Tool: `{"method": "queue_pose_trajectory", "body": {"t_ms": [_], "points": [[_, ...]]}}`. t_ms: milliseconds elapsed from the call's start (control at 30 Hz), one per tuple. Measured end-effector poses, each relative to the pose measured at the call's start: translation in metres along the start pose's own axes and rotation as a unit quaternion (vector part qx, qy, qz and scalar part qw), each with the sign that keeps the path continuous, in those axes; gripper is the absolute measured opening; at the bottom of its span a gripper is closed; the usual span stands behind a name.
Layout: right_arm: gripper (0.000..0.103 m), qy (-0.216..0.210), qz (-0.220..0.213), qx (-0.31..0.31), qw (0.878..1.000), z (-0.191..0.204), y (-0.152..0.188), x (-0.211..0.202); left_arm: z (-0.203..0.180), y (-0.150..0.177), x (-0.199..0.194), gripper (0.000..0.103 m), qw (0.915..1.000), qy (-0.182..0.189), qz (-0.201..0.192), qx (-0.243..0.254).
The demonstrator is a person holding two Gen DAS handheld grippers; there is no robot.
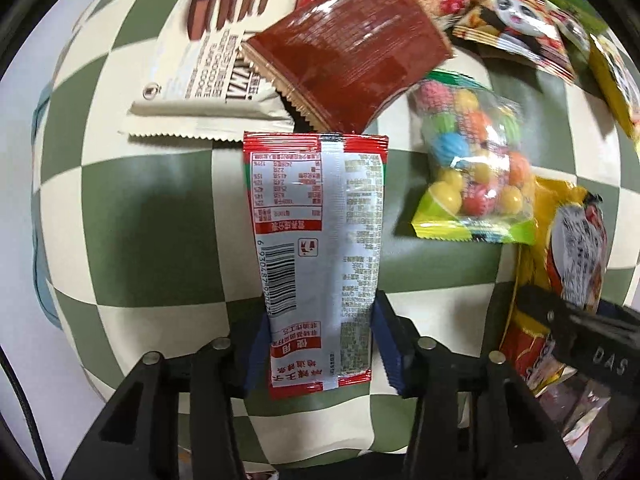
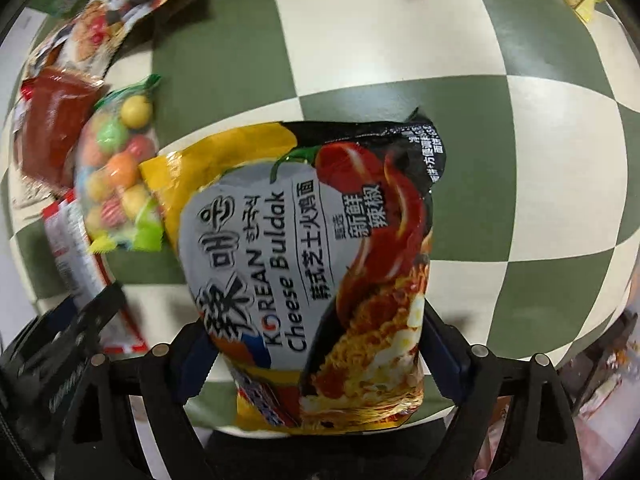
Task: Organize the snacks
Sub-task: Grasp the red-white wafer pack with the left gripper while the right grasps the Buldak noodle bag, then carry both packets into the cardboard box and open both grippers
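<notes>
The main risk, as I judge it, is a slip: both packets are slick foil and each tool is pinching only the near end, so a quick swing could be letting the long free end flap, twist out of the pads, or sweep into the neighbours. The left tool [image 1: 320, 344] is gripping the red-and-silver sachet [image 1: 316, 240] between its blue pads, the sachet running up the middle of the frame with its far edge just beside the brown packet [image 1: 348, 52] and the cream cookie pack [image 1: 212, 64] at upper left. The candy-ball bag [image 1: 476, 168] is sitting at centre right, near enough to be nudged. The right tool [image 2: 316, 344] is clamping the noodle packet [image 2: 320, 256] at its lower end; the packet is filling the centre of that view and tilting slightly, its upper left corner overlapping or touching the candy-ball bag, I cannot tell which. The two tools are working close together, so they could be knocking each other. All of it is lying over the green-and-cream checked desk [image 2: 520, 140].
</notes>
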State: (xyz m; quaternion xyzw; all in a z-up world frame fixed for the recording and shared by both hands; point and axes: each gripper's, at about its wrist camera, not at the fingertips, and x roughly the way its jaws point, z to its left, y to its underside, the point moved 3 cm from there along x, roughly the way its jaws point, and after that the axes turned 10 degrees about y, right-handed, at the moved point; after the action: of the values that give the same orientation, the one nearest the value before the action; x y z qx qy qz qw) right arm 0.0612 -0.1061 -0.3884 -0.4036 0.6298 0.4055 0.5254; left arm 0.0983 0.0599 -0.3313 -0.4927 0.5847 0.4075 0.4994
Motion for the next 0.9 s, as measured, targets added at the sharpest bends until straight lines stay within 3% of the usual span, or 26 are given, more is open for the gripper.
{"method": "queue_pose_trajectory", "body": {"t_ms": [167, 367, 533, 733, 900], "points": [[0.088, -0.027, -0.011, -0.009, 1.0, 0.012, -0.016, -0.023, -0.008, 0.001, 0.0, 0.04, 0.9999, 0.01, -0.001, -0.01], [0.088, -0.076, -0.022, -0.038, 0.996, -0.022, -0.019, -0.053, -0.026, 0.009, -0.052, 0.04, 0.9988, 0.034, -0.025, -0.025], [0.088, -0.119, -0.07, -0.056, 0.989, -0.046, -0.031, -0.098, -0.048, -0.002, -0.112, 0.04, 0.9955, 0.071, -0.061, -0.015], [0.088, -0.158, -0.155, -0.056, 0.974, -0.087, -0.075, -0.187, -0.089, -0.067, -0.199, 0.04, 0.9846, 0.098, -0.142, 0.03], [0.088, -0.168, -0.211, -0.029, 0.962, -0.129, -0.134, -0.25, -0.126, -0.156, -0.224, 0.041, 0.9777, 0.122, -0.168, 0.031]]}}
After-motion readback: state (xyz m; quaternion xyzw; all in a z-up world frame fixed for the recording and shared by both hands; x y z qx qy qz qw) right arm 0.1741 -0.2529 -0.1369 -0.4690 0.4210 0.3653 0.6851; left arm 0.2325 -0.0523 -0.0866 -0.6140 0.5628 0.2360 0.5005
